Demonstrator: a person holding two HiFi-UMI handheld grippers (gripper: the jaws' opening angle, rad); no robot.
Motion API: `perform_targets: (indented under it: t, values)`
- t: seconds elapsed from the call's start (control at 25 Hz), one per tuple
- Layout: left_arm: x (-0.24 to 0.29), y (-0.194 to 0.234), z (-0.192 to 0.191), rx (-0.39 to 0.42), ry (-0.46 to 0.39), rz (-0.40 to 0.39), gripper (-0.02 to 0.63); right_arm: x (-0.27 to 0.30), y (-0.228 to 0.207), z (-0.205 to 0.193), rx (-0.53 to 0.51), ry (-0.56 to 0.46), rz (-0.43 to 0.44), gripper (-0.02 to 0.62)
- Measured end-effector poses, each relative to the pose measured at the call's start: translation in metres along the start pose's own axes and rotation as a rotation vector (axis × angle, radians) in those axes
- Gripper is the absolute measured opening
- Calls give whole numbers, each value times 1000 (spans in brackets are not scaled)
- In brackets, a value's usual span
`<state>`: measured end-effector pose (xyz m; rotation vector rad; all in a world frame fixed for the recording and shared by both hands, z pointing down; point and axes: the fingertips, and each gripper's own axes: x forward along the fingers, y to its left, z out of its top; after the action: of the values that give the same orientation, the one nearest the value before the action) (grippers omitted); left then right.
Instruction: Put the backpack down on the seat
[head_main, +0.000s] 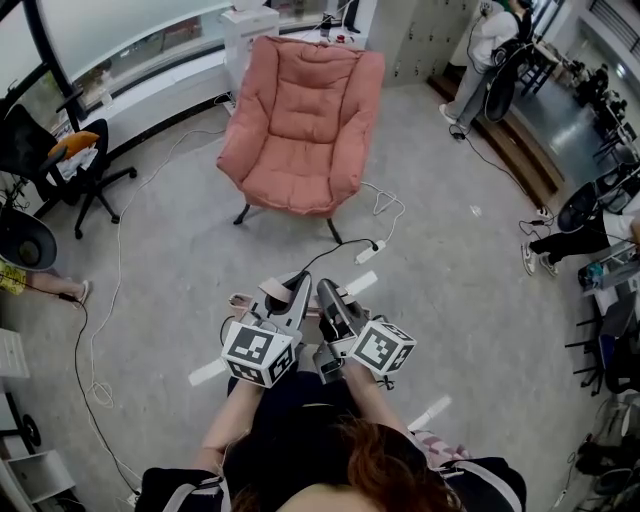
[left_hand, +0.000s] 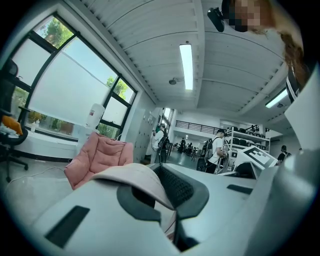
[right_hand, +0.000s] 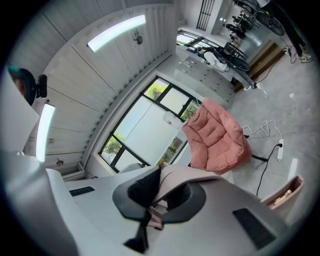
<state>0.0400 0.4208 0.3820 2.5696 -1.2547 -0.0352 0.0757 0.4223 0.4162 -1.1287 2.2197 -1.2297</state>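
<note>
Plainly, the wide grey floor (head_main: 470, 300) carried everything. The salmon-pink padded armchair (head_main: 300, 120) stood near its far edge by the windows. It was well apart from the pale pink backpack (right_hand: 286, 191), which hung clear of the floor, mostly hidden beneath both grippers. The left gripper (left_hand: 160, 187) and the right gripper (right_hand: 157, 192) each had their fingers clamped on a pale pink fabric strap (left_hand: 132, 175). Such thin pinches could let a strap slip and drop the bag short, and the sloped seat could shed it off its front edge. Only the head view showed the white power strip (head_main: 368, 251) and its cable lying before the chair, a snagging risk. Only the gripper views showed the pinches.
</note>
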Motion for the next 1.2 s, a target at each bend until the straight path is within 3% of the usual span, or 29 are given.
perform_targets:
  t: [0.6, 1.2]
  values:
    - [51, 86, 50, 17, -49, 40, 18, 107, 3, 41, -9, -1, 44, 39]
    - [113, 162, 50, -58, 3, 45, 18, 192, -34, 63, 45, 52, -12, 40]
